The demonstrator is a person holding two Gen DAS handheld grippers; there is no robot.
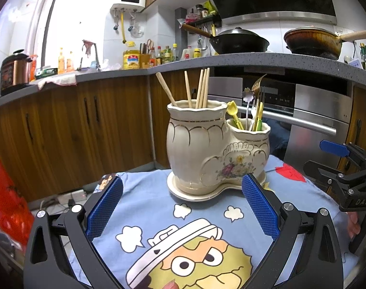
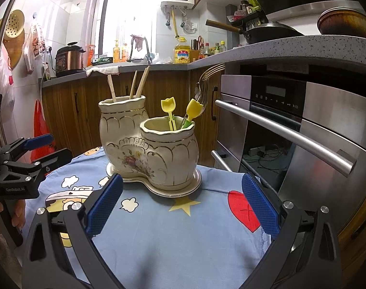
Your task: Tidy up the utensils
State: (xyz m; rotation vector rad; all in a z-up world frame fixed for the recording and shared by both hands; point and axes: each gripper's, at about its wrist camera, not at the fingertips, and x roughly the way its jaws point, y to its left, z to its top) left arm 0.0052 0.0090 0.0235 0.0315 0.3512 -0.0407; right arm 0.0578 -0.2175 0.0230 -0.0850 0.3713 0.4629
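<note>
A cream ceramic utensil holder [image 1: 207, 149] with two joined pots is standing on its matching saucer [image 1: 183, 193] near the middle of a small desk, which is wearing a blue cartoon-print cloth [image 1: 207, 219]. The taller pot is holding wooden chopsticks [image 1: 202, 89] that are leaning apart from one another, while the shorter pot is carrying two yellow tulip-shaped picks [image 2: 180, 113], a gold fork [image 2: 208, 77] and a small silver flower-headed pick [image 1: 247, 101]; all of them are sitting inside the holder with their tops poking out above the rims. The left gripper [image 1: 183, 207] is hovering low over the cloth on the near side of the holder, its jaws standing wide apart and gripping nothing, with the blue pads [image 1: 105, 212] flanking the saucer in the left wrist view. The right gripper [image 2: 183, 204] is sitting near the holder on the side of the shorter pot, its jaws likewise spread wide and empty. Each gripper is showing up at the edge of the other's view, with a hand [image 2: 14, 214] wrapping its handle. Behind the desk, a steel oven [image 2: 291, 125] is sitting under a speckled counter [image 2: 279, 50] that is bearing a black wok [image 1: 238, 41] and bottles
</note>
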